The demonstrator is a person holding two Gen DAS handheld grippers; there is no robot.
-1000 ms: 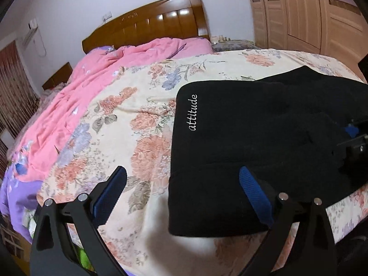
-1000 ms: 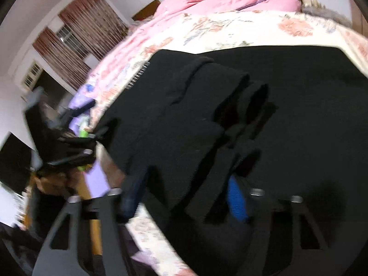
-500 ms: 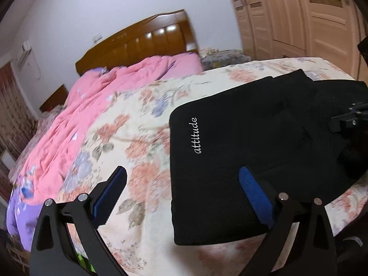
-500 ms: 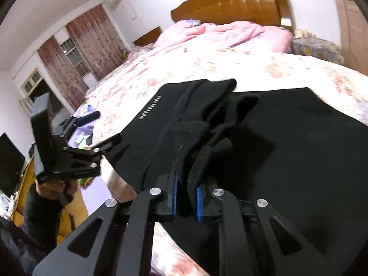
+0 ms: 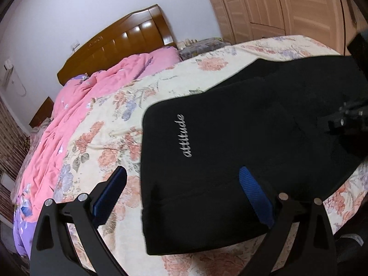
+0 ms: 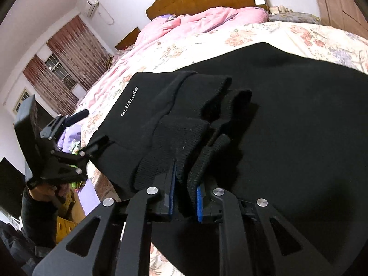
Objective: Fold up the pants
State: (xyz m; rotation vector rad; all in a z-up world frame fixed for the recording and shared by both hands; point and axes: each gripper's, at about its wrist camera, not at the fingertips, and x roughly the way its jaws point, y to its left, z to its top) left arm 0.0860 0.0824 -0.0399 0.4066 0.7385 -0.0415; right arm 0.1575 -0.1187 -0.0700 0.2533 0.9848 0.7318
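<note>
Black pants (image 5: 241, 142) with white "attitude" lettering lie folded on the floral bedspread (image 5: 103, 142). My left gripper (image 5: 184, 184) is open and empty, hovering over the near left corner of the pants. My right gripper (image 6: 185, 184) is shut on the ribbed cuffs (image 6: 181, 138) of the pants legs and holds them over the folded body (image 6: 299, 138). The right gripper also shows at the right edge of the left wrist view (image 5: 345, 119). The left gripper shows at the left of the right wrist view (image 6: 69, 147).
A pink quilt (image 5: 69, 115) lies bunched along the far side of the bed below the wooden headboard (image 5: 119, 43). Wooden wardrobe doors (image 5: 287, 7) stand at the right. Curtained windows (image 6: 62, 64) are on the left wall.
My right gripper has closed on the pants cuffs and lifted them over the folded body. My left gripper has stayed open and drawn slightly back and down.
</note>
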